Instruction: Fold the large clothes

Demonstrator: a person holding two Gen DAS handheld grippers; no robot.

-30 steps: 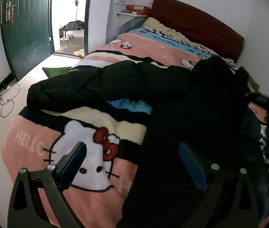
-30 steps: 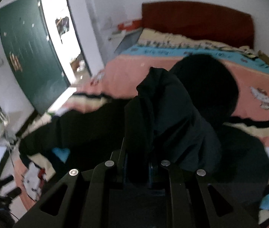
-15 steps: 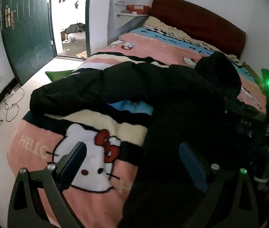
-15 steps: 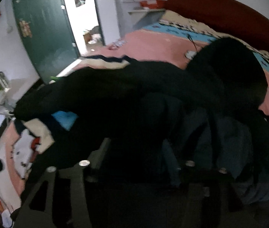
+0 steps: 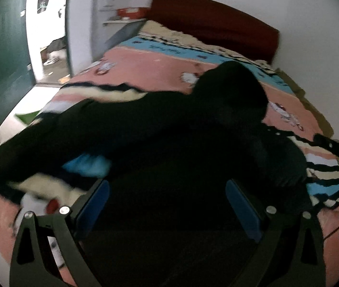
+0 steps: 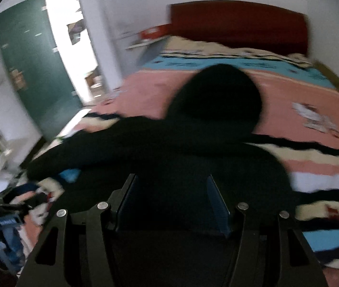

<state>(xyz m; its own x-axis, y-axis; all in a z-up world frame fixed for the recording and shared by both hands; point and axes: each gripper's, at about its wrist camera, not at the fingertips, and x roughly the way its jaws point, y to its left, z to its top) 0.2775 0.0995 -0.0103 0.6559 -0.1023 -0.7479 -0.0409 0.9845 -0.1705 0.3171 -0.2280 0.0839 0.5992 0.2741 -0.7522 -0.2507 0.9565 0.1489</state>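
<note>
Holding two grippers: you have both aimed down over the black garment on the bed; both views are motion-blurred.
Left gripper (image 5: 167, 205): your jaws stand wide apart, blue pads facing each other, nothing pinched between them; black cloth lies below the gap.
Right gripper (image 6: 173, 201): your jaws stand part-way apart, pads clear of any fabric; whether the pads touch the cloth beneath cannot be told in the dark, but no fold sits clamped between them.
Black jacket (image 5: 169, 129): it lies spread across the near half of the bed, directly under both tools. Your left view shows its body running toward the lower edge of the frame.
Hood (image 6: 217, 95): rounded, it lies at the far end of the jacket, pointing toward the headboard.
Sleeve (image 5: 50, 138): it stretches out to the left, ending near the bed's left edge.
Blanket (image 6: 301, 100): pink, blue, cream and black stripes with cartoon cat prints; it covers the bed under the jacket.
Headboard (image 6: 238, 24): dark red, against the far wall.
Shelf (image 5: 124, 20): wall-mounted left of the headboard, with a red box (image 5: 131, 12) on it.
Door (image 6: 33, 67): green, swung open at the left, beside a bright doorway.
</note>
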